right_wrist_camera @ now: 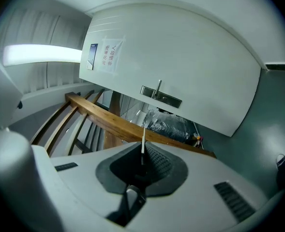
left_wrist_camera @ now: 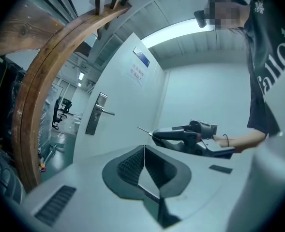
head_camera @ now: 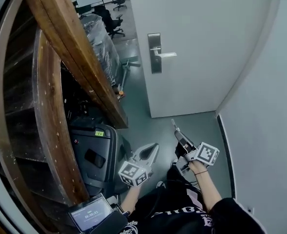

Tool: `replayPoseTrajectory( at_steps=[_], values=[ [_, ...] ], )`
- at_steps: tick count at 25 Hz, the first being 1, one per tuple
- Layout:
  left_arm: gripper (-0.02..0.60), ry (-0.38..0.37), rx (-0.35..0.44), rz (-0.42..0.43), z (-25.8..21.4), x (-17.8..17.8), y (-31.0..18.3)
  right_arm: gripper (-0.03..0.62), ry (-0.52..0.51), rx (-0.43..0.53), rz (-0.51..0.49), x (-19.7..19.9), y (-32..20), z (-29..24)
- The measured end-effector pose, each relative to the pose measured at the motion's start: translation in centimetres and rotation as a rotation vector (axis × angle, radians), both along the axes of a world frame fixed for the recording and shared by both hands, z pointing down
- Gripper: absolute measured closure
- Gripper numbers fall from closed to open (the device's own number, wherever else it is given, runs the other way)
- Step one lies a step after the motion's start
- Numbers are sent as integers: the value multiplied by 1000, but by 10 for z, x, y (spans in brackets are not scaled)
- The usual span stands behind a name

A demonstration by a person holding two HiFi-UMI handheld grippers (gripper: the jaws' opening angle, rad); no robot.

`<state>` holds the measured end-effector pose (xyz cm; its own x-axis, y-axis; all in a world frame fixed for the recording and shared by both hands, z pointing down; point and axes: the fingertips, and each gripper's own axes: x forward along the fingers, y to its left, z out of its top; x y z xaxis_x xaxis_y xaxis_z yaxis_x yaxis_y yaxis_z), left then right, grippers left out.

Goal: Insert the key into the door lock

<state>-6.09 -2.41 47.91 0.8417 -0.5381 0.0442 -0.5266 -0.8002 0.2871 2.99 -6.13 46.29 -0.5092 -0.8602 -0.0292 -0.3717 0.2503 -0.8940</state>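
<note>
Right gripper (head_camera: 177,132) is pinching the key (right_wrist_camera: 143,138), blade pointing forward, presumably ready for the door lock (head_camera: 155,57), which is well apart. Left gripper (head_camera: 154,148) is idling low, jaws together, empty.

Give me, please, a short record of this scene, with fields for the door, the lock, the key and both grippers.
door: white door, ahead of the person
lock: metal lock plate under a lever handle, no key in it
key: thin key, sticking forward out of the right gripper, apart from the door
right gripper: shut on the key, pointing towards the door
left gripper: jaws together, nothing between them
task state: key not yet inserted
</note>
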Motion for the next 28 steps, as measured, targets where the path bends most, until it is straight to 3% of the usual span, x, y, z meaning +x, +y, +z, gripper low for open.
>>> replayPoseTrajectory(
  at_steps=[10,18,28],
  values=[
    [575,-6,15,-72,-1,9,-108,557,-39,-64,-1,27,-158,18],
    [575,22,32,-164,-11,29,-205,557,-104,-42,-52,38,-287,15],
    [575,28,25,-210,-2,46,-262,557,-238,-114,-24,46,-390,48]
  ],
)
